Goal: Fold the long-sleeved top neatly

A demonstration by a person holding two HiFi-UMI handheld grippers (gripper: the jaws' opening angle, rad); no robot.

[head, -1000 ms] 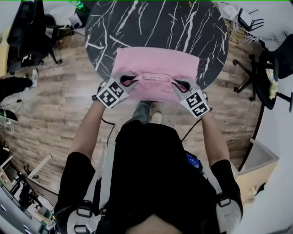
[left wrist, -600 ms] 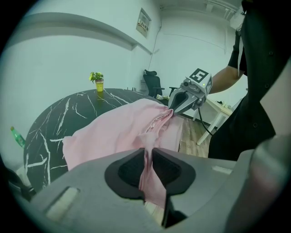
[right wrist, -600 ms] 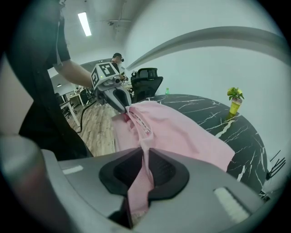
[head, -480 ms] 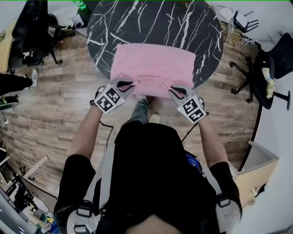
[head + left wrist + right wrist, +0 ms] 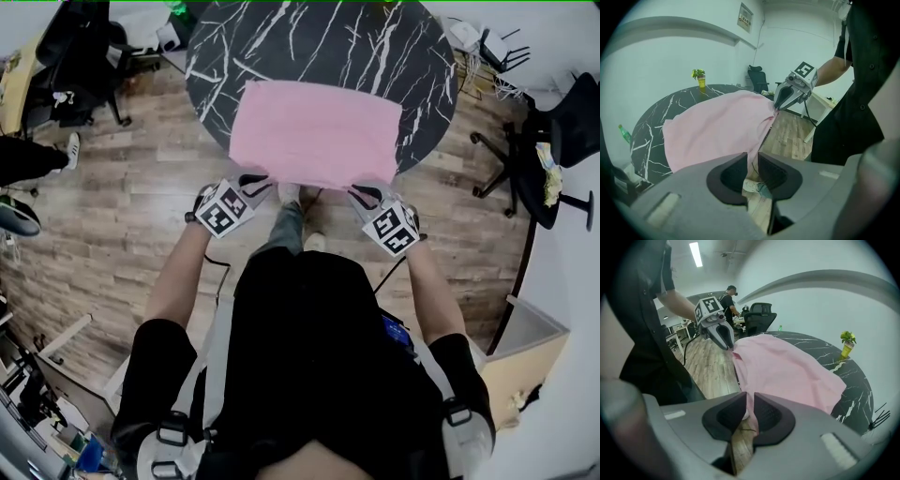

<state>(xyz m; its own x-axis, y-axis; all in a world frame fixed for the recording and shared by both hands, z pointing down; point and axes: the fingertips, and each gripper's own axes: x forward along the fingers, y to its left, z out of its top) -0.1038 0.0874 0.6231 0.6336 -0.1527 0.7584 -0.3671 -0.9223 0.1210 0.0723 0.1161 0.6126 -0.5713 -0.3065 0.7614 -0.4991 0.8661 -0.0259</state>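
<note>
The pink long-sleeved top [image 5: 314, 131] lies folded as a flat rectangle on the round black marble table [image 5: 309, 42], its near edge hanging past the table's rim. My left gripper [image 5: 258, 180] holds the near left corner and my right gripper [image 5: 361, 192] the near right corner. In the left gripper view the pink cloth [image 5: 717, 126] runs into my left gripper [image 5: 752, 161], whose jaws have just been opening slightly with the cloth still between them. In the right gripper view the top [image 5: 787, 366] feeds into my right gripper [image 5: 750, 401], which pinches its edge.
Wooden floor lies below the table's near rim. Office chairs stand at the right [image 5: 562, 131] and far left [image 5: 75, 56]. A yellow pot with a plant [image 5: 846, 343] and a green bottle [image 5: 624, 133] stand on the table's far side. A person [image 5: 729, 298] stands in the background.
Both grippers drew back toward me, dragging the top's near edge over the table's rim. The collar fold seen earlier no longer shows, and the cloth looks smooth.
</note>
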